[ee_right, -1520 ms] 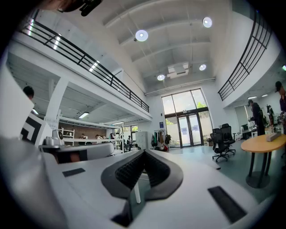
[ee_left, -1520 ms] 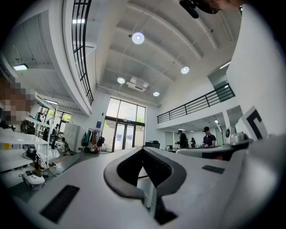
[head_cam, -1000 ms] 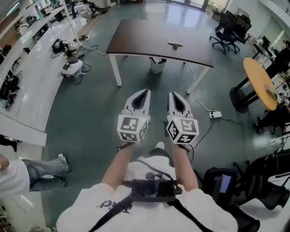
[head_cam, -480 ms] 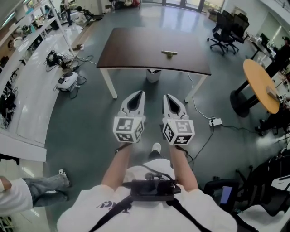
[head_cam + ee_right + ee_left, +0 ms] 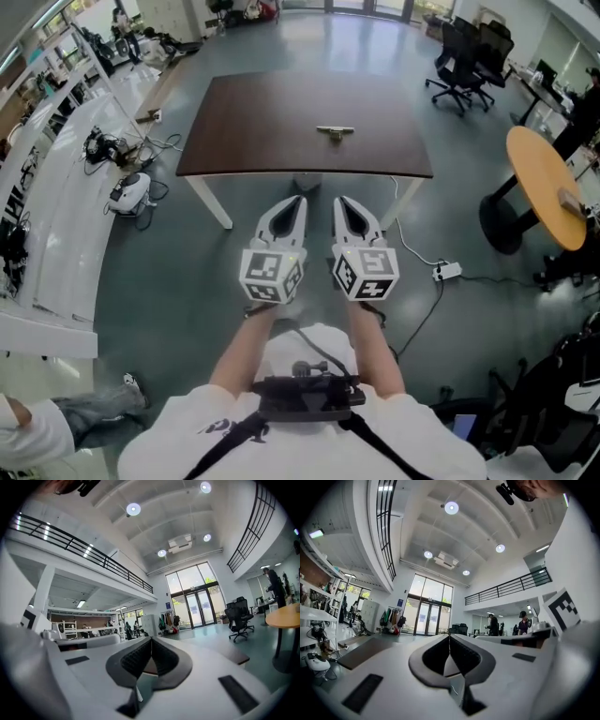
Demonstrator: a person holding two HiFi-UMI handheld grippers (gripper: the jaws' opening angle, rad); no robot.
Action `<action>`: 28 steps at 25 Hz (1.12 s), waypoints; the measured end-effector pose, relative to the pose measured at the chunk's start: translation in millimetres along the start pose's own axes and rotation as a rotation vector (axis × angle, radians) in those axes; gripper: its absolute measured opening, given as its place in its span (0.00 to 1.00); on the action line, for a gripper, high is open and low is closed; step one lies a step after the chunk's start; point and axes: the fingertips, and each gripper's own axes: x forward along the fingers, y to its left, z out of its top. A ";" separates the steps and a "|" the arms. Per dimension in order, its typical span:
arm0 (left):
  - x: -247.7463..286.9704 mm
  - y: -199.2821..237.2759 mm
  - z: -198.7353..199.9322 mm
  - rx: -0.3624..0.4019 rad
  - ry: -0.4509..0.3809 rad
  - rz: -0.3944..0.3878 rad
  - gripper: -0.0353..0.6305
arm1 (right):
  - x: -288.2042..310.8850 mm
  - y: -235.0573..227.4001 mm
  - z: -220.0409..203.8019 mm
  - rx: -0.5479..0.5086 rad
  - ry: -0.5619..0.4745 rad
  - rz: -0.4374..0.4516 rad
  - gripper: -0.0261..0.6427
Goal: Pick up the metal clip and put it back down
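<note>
The metal clip (image 5: 334, 131) lies near the middle of a dark brown table (image 5: 253, 122) in the head view, some way ahead of me. My left gripper (image 5: 298, 201) and right gripper (image 5: 341, 202) are held side by side at chest height, short of the table's near edge. Both are shut, tips together, with nothing between them. In the left gripper view the left gripper (image 5: 450, 637) points level into the hall, with the table (image 5: 365, 649) low at the left. The right gripper (image 5: 151, 639) in its own view also points level, the table's corner (image 5: 236, 657) just beyond it.
A white bench (image 5: 37, 234) with cables and devices runs along the left. Black office chairs (image 5: 469, 52) stand at the back right, and a round yellow table (image 5: 548, 183) at the right. A power strip (image 5: 446, 272) and its cable lie on the floor right of me.
I have come closer to the table: it has grown and slid down the head view. Both grippers stay shut and side by side.
</note>
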 end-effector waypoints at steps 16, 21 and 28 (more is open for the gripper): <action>224.4 117.5 -36.8 -0.066 0.044 -0.039 0.07 | 224.3 -99.5 -20.4 -0.009 0.097 0.020 0.05; 316.4 192.6 -16.8 -0.077 0.020 -0.054 0.07 | 325.5 -114.4 5.0 -0.049 0.067 0.016 0.05; 401.3 259.1 -13.8 -0.051 -0.011 -0.123 0.07 | 427.8 -152.1 -3.0 -0.057 0.062 -0.065 0.05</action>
